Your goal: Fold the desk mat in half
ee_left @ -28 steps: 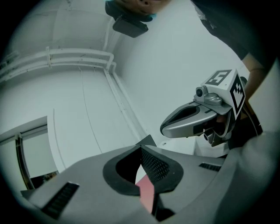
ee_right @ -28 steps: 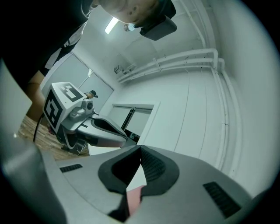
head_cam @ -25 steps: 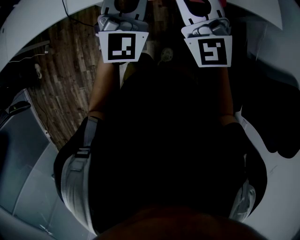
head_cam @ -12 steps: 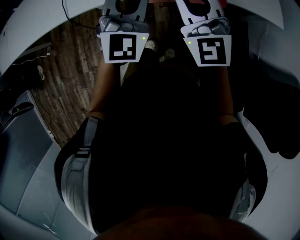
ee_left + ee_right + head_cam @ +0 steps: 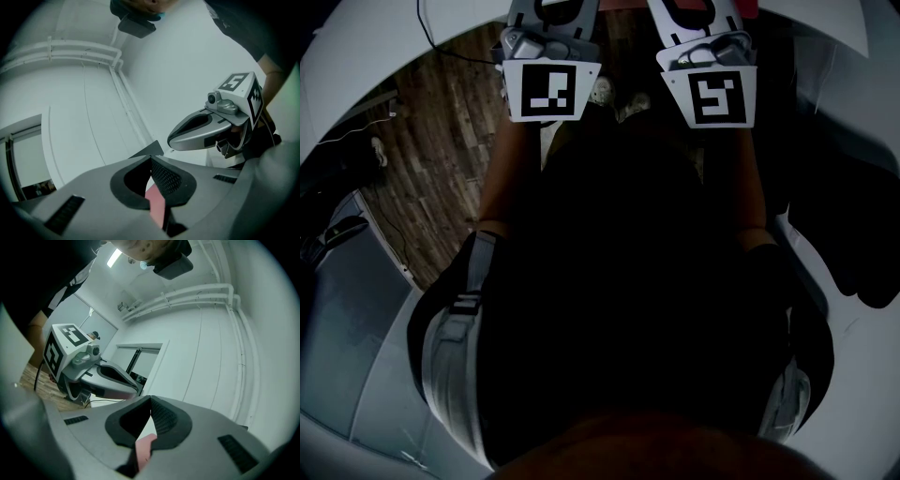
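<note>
In the head view both grippers sit side by side at the top edge, marker cubes facing me, with my bare forearms behind them. My left gripper (image 5: 551, 13) and right gripper (image 5: 698, 13) point away, and their tips are cut off there. A thin pink sheet (image 5: 157, 206), apparently the desk mat's edge, is pinched between the left gripper's (image 5: 151, 160) shut jaws. The same pink edge (image 5: 143, 448) shows in the right gripper's (image 5: 150, 401) shut jaws. Each gripper view shows the other gripper alongside, the right one (image 5: 206, 133) and the left one (image 5: 101, 376). The rest of the mat is hidden.
A brown plank floor (image 5: 431, 141) with thin cables lies below left, and a pair of shoes (image 5: 619, 98) shows between the grippers. Pale curved surfaces (image 5: 356, 375) flank my dark torso. A white wall with pipes (image 5: 79, 47) and a dark doorway (image 5: 140, 359) lie ahead.
Both grippers have shifted together a little toward the top of the head view, and the floor has slid beneath them. Both stay shut.
</note>
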The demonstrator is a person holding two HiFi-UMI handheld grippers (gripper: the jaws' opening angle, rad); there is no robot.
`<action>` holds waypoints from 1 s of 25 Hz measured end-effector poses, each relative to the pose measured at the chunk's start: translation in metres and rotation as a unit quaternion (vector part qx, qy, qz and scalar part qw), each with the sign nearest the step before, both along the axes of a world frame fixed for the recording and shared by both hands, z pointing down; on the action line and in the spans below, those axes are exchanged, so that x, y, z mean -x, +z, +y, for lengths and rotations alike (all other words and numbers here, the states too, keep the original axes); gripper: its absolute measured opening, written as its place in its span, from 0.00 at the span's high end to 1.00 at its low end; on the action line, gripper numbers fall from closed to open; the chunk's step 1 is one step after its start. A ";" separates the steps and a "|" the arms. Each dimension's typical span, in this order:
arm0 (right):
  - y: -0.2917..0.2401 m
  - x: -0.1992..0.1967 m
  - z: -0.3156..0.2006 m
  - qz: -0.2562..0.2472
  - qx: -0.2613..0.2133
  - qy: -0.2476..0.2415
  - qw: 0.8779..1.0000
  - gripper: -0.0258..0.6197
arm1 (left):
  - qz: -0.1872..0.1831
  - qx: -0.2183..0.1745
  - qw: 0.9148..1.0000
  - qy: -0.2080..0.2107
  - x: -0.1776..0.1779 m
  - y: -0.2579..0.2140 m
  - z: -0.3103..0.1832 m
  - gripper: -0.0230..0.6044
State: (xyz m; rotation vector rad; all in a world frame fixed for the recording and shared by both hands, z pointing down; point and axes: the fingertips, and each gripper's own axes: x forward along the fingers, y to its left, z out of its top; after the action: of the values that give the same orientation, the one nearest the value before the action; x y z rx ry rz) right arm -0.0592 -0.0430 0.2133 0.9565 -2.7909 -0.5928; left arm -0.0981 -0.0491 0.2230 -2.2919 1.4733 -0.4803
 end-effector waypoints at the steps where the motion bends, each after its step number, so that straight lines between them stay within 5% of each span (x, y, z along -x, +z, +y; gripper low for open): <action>1: 0.002 0.003 -0.002 0.003 0.003 0.002 1.000 0.91 | 0.002 0.001 1.000 0.000 0.003 0.001 -0.002 0.95; 15: 0.051 0.022 -0.027 0.023 0.053 0.015 0.998 0.91 | 0.011 0.080 0.997 -0.021 0.036 0.071 -0.014 0.95; 25: 0.097 0.028 -0.029 0.049 0.085 0.001 0.995 0.91 | 0.072 0.158 0.982 -0.070 0.051 0.142 -0.016 0.94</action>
State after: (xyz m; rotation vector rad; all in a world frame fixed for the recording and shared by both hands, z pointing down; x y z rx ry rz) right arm -0.0874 -0.0719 0.3099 0.8706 -2.7020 -0.3840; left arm -0.1495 -0.0648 0.3645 -2.5200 1.7447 -0.6412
